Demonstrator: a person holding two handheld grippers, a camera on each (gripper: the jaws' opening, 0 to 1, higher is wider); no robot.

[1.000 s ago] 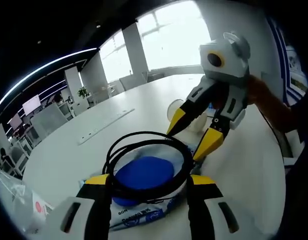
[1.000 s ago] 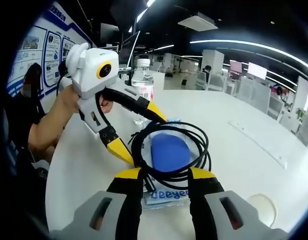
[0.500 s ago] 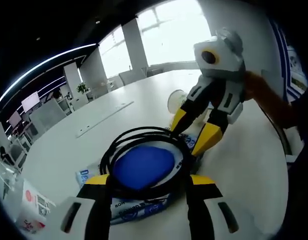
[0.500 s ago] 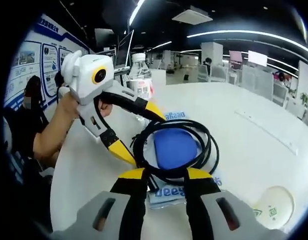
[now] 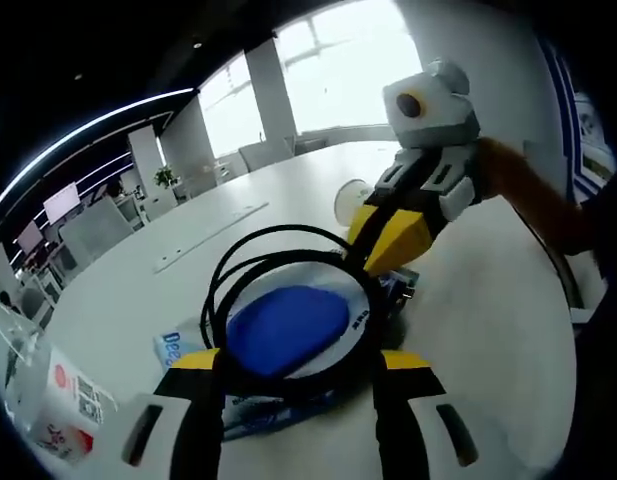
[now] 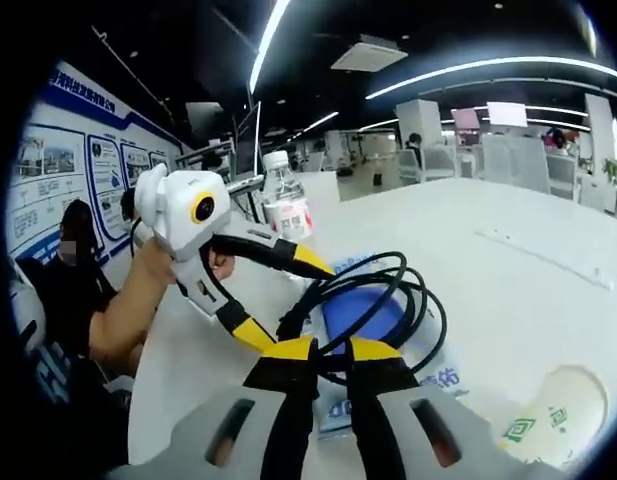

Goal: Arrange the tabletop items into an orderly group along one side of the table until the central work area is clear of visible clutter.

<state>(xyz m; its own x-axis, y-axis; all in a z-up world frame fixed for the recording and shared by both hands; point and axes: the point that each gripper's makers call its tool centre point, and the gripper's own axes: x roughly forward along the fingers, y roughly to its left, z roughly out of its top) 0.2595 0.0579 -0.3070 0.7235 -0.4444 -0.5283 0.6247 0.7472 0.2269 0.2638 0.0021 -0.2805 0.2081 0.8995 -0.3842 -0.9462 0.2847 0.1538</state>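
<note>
A coil of black cable (image 5: 288, 265) lies around a white pack with a blue lid (image 5: 286, 328) on the white table (image 5: 118, 310). My left gripper (image 5: 300, 365) stands open at the coil's near side, one jaw on each side of it. My right gripper (image 5: 385, 238) comes in from the right with its yellow jaws together on the coil's far edge. In the right gripper view my right gripper (image 6: 328, 352) is shut on the black cable (image 6: 388, 285), which rises off the blue-lidded pack (image 6: 363, 312). The left gripper (image 6: 283, 297) shows there with its jaws spread.
A paper cup (image 5: 350, 200) stands behind the right gripper and sits low right as the cup (image 6: 550, 418). A water bottle (image 6: 285, 205) stands past the left gripper; the bottle (image 5: 43, 415) sits low left. A person's arm (image 6: 138, 300) holds the left gripper. A long slot (image 5: 208, 240) runs across the table.
My right gripper's jaws have come together on the cable's edge, and that side of the coil has lifted off the pack. My left gripper stays open.
</note>
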